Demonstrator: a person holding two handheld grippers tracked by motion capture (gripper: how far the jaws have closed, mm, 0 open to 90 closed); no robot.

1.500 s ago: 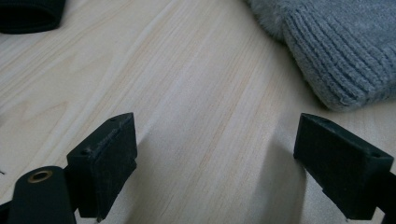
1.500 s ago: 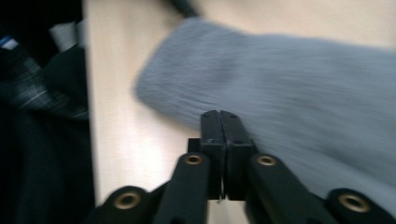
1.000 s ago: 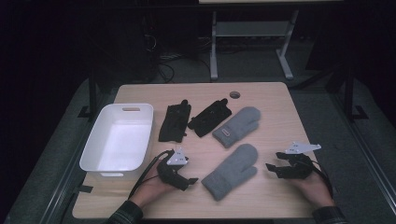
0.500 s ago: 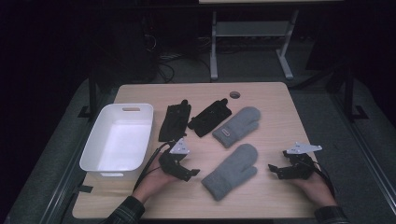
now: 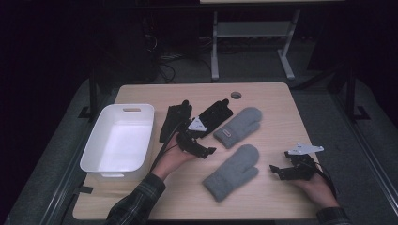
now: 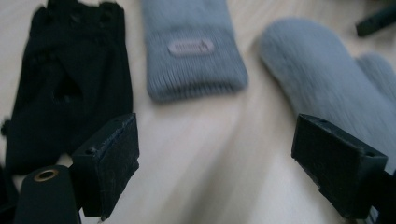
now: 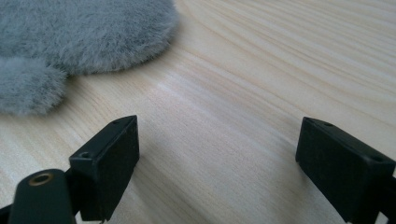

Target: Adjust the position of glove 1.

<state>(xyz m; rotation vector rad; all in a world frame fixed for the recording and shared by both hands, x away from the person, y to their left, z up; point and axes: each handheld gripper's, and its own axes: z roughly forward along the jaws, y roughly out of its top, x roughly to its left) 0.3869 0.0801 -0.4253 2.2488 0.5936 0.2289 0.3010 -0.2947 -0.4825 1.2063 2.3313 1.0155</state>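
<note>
Left claw [image 5: 202, 149] hung wide apart and empty, the black glove [image 6: 70, 79] just ahead to its left, right claw [image 5: 280, 171] gaping too: reaching stage, I'd say, needing a drop onto the glove next.

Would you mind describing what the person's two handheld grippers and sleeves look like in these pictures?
Both are black. The left gripper and the right gripper each carry a pale grey three-cornered plate on top and end in two blocky, rectangular black jaws with small screw holes. A thin black cable trails from each. The gripper views also show a black cylinder with a brass-coloured ring beside one jaw. The person's sleeves are dark plaid.
</note>
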